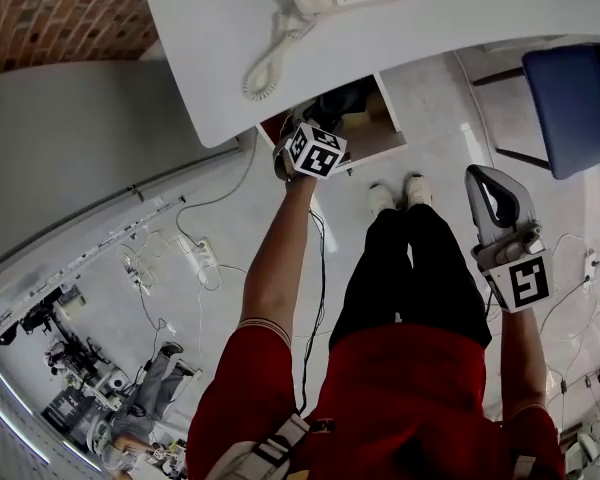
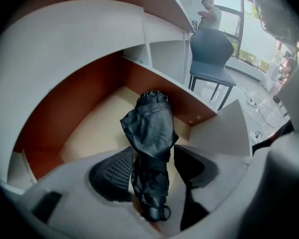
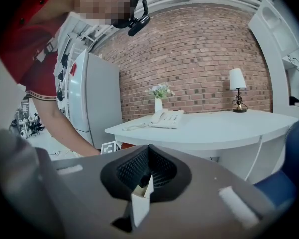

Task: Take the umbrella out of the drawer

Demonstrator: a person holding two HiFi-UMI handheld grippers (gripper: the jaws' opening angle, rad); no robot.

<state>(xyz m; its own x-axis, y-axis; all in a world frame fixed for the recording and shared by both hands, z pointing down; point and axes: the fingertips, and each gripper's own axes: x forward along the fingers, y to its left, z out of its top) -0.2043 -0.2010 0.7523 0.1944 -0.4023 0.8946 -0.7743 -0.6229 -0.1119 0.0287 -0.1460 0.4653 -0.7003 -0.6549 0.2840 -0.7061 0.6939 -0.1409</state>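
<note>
Two jaws of the left claw (image 2: 150,169) stand wide around the umbrella (image 2: 152,126), pointing to 12 o'clock in the drawer (image 2: 89,128); better to close squarely mid-bundle. Meanwhile the right claw (image 3: 147,176) is closed, empty.

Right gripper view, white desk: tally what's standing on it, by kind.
Telephone: 1
Vase of flowers: 1
Table lamp: 1
Total: 3

The left arm (image 1: 275,258) stretches forward and down, and the left hand-held gripper (image 2: 150,168) points steeply downward with its jaws wide apart. The right hand-held gripper (image 3: 148,177) is held back at the person's right side, nearly level, jaws together.
</note>
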